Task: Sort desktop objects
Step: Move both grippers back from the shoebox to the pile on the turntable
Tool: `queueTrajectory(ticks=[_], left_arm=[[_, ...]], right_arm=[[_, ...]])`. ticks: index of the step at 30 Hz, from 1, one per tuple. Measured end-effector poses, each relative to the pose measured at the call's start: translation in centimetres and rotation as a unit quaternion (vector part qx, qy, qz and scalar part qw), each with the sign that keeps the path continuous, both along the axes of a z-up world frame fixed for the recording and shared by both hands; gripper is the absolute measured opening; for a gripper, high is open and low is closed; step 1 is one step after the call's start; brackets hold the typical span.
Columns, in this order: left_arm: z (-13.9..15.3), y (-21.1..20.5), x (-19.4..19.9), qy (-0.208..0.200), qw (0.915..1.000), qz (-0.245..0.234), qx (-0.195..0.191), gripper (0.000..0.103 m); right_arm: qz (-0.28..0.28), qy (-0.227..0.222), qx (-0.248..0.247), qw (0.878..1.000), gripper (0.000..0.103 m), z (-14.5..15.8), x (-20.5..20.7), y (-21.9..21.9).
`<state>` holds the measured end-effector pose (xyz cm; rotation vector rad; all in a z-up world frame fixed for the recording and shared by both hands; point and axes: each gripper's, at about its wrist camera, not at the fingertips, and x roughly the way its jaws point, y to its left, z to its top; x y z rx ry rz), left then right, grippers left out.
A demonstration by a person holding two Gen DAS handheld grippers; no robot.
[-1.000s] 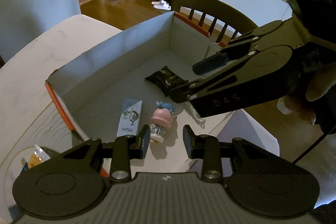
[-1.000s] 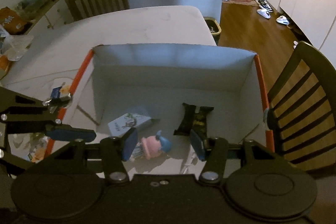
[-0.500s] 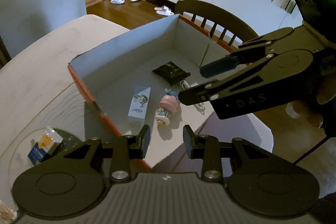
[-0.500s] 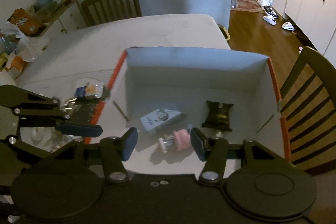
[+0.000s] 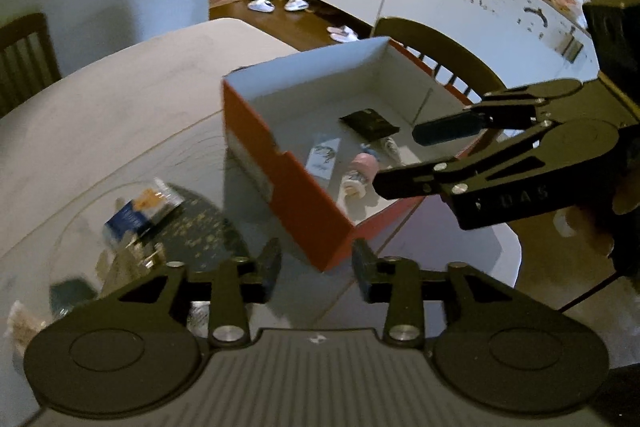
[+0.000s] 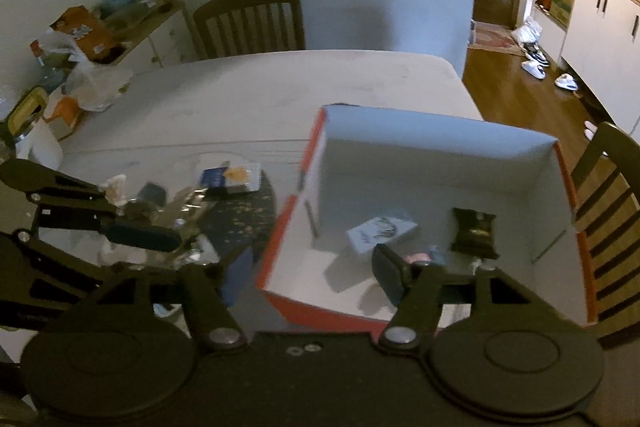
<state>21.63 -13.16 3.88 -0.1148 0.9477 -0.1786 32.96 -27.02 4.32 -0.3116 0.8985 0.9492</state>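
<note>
Both claws have been drawn back from the box [image 5: 280, 163], left claw [image 5: 316, 267] and right claw [image 6: 316, 267] released and empty; four items are boxed, packets [image 6: 232, 179] left on the worktop [image 6: 280, 95].

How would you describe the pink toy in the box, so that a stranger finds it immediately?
Look at the orange box with white inside walls on the table. On its floor lie a white carton, a black packet and the pink toy. The toy is the only rounded, pink thing there, lying on its side.
</note>
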Motion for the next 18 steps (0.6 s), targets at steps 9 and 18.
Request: queueTrajectory(ticks=[9,18], left_arm=[[0.1,4.8,-4.6,-0.007,0.9987,0.049,0.014,0.051],[-0.8,9.1,-8.2,-0.008,0.9957,0.087,0.031,0.069]], right_arm=[[0.029,-0.008,0.010,0.999,0.075,-0.1,-5.1,3.5],[0.038,0.002,0.010,0.999,0.078,-1.5,-9.1,6.9]])
